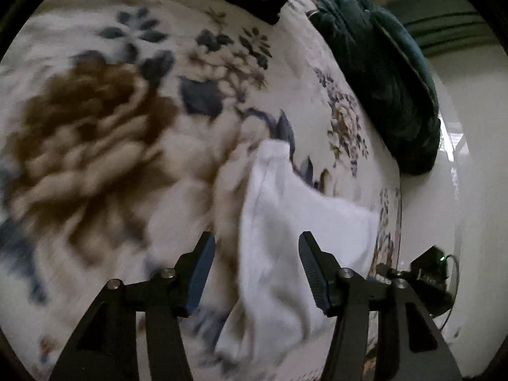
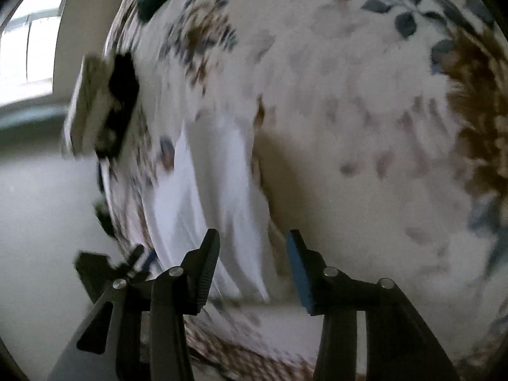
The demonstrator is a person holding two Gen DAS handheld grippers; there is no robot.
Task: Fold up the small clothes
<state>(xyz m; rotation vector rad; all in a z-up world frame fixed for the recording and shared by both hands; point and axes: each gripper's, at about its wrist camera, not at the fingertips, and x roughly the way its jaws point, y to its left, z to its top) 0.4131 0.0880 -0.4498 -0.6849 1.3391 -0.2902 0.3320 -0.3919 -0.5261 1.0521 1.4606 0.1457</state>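
The left gripper [image 1: 255,244] is seen with its jaws parted about halfway, and nothing is clamped between them. A white garment [image 1: 285,222] is spread on the floral blanket [image 1: 95,127] directly beneath and beyond the gap; its rumpled cloth is seen through the opening, but the ribbed pads [image 1: 312,270] are not pressed on it, and whether either fingertip brushes the fabric cannot be told through the blur.

The right gripper [image 2: 252,238] is likewise held roughly half open and empty. In its view the white garment [image 2: 206,190] is laid in long folds near the blanket's [image 2: 349,111] edge, its near end showing between and behind the two fingers, closer to the left finger [image 2: 206,266]; no grip on it is shown.

A dark green bundle of cloth [image 1: 381,79] is heaped further back on the blanket, well apart from the garment. The other gripper is glimpsed at the lower edge of each view, beside the blanket's border
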